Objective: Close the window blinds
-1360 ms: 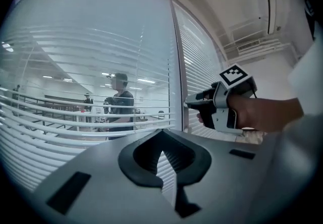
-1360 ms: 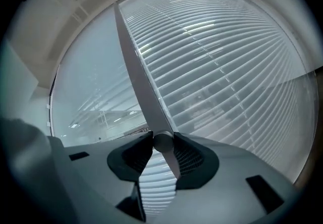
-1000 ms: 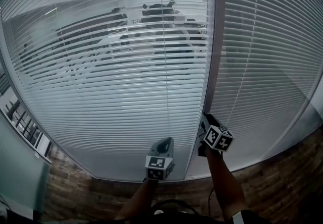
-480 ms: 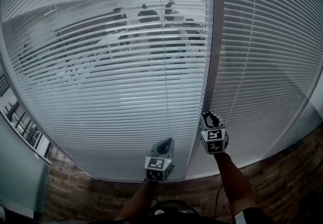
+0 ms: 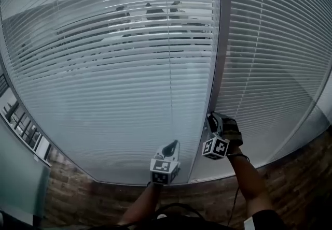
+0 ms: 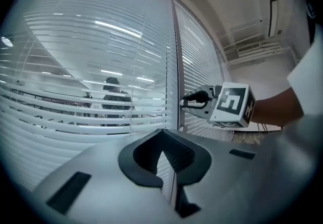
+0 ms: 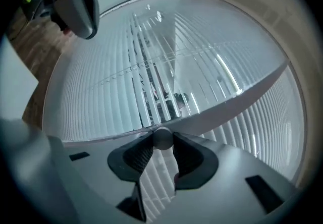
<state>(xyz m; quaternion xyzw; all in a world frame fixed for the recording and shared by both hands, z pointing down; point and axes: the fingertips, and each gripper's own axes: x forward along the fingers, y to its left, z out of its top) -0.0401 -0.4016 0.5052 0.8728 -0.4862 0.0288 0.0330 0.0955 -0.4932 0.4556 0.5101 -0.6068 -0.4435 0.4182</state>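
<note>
Standing here by the glass wall. The white horizontal-slat window blinds cover the big left pane. A second blind of the same white slats covers the pane on the right, with a grey vertical frame post between the two.

The right tool is up against that post, low down and lying on its side. Its jaws are clamped on a small round grey knob sticking out of the post, with the pads pressing on it from both sides.

The left tool hangs just beside it in front of the left pane, pointing level at the glass. Its jaws are together with nothing between them, and it's not touching anything as far as I can see.

On the left pane the lower slats lie flat and shut. Up top there are gaps, and you can make out dark figures of people through them. There's a brown brick-pattern floor below the glass.
</note>
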